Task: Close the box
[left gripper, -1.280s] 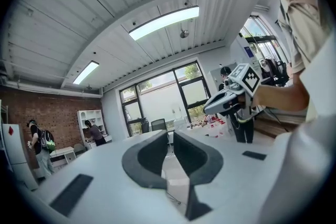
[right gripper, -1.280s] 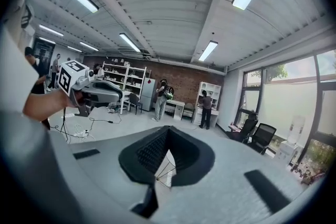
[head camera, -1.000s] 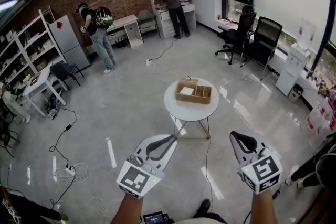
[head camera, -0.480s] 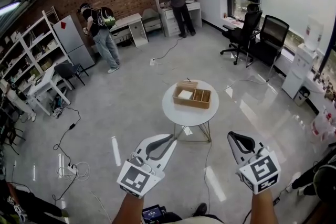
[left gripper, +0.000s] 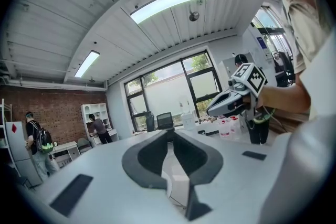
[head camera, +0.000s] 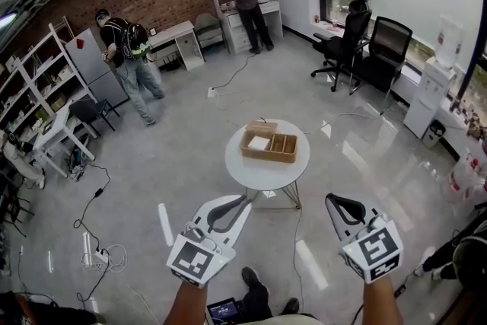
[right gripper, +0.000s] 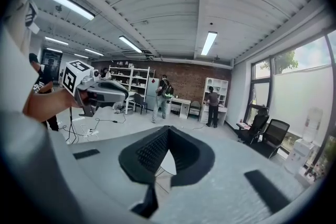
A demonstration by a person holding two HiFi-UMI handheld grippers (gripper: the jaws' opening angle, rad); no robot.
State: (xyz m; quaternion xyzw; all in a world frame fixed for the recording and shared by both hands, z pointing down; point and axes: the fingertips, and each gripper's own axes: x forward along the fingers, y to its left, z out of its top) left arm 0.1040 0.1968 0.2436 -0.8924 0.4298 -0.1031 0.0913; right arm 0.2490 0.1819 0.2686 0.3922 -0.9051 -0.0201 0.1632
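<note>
The left gripper (head camera: 243, 202) and the right gripper (head camera: 330, 200) are closest, held out side by side over the floor (head camera: 190, 156). The left jaws are closed tip to tip and hold nothing. The right jaws are closed too, and they are also empty.

A thin cable (head camera: 297, 240) lies on the floor between the two jaws, nearer the right ones.

Ahead of the jaws, in the gap between them, stands a small round bench (head camera: 251, 173). The box (head camera: 268, 143) sits on it, well apart from both jaws. Its top is open, so you can see the little rooms inside. One has something white in it. A flap stands up at the far side. I think that is the lid.

I think closing has not begun, and this step is just getting to the box. Next, the jaws need to come right up to it. Then one can go behind the flap and tip it down over the top. Closed jaws may be fine for pushing.

The box has bare bench all round it. But the bench is small, so a hard push could slide the box to the edge.

The floor is wide and bare to the left of the jaws. Chairs (head camera: 388, 49) stand far off to the right. Two people (head camera: 125, 57) are far back, out of the way.
</note>
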